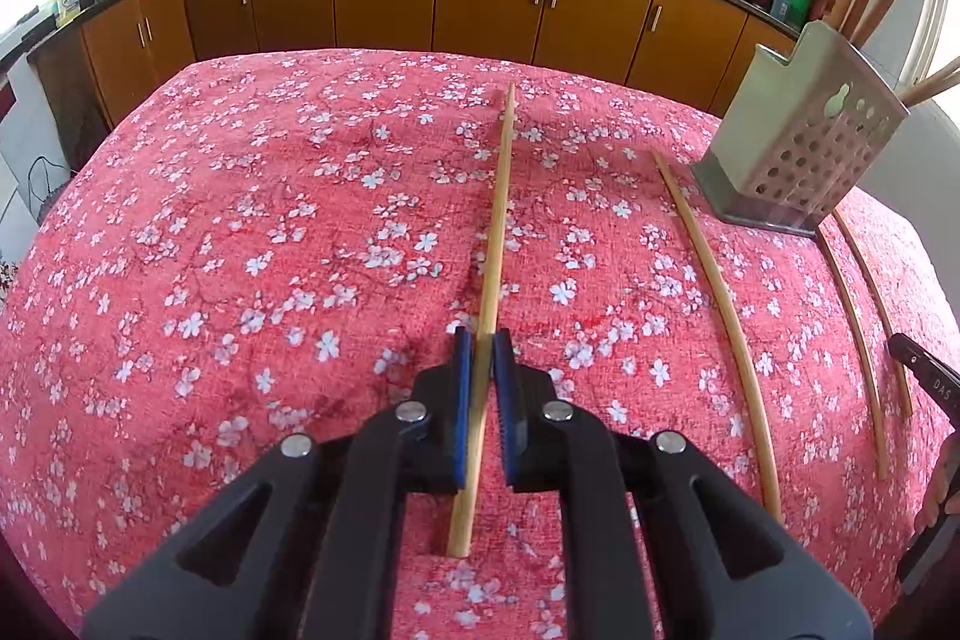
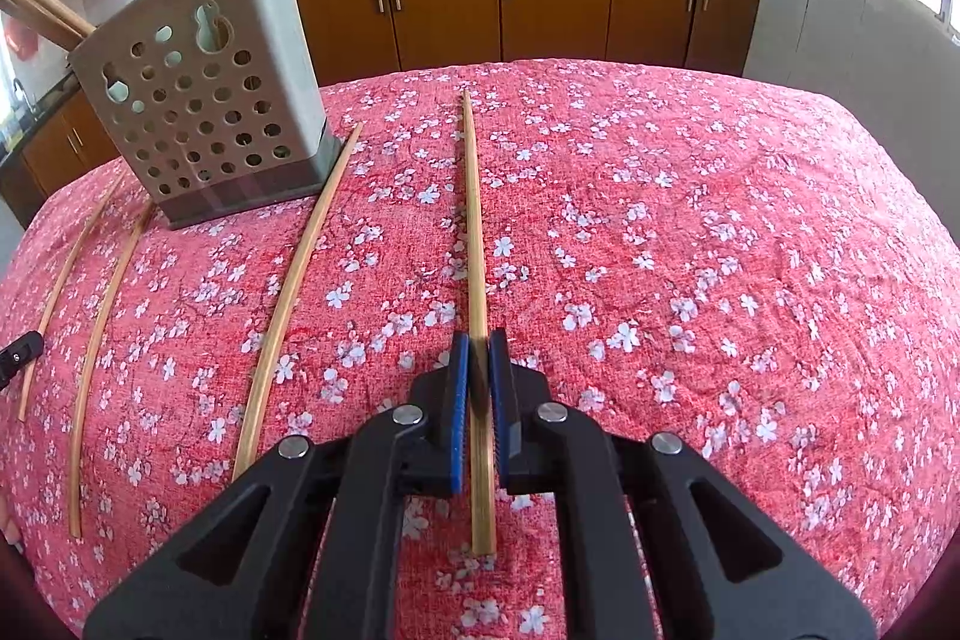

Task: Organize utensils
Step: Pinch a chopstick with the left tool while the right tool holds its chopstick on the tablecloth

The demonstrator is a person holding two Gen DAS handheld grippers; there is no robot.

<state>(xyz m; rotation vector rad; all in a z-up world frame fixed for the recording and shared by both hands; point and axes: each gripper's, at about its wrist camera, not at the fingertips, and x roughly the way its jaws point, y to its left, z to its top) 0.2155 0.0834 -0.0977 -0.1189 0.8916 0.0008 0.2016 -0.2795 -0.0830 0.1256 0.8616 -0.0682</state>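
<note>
Floral red tablecloth carries loose chopsticks near a perforated utensil holder. Left gripper pinches one chopstick; right gripper pinches another chopstick.

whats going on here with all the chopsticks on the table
A person is tidying chopsticks with a handheld gripper in each hand. The left gripper is shut on one chopstick, and the right gripper is shut on another chopstick. More loose chopsticks lie on the pink floral tablecloth beside the perforated utensil holder, which already has some chopsticks standing in it.
</note>
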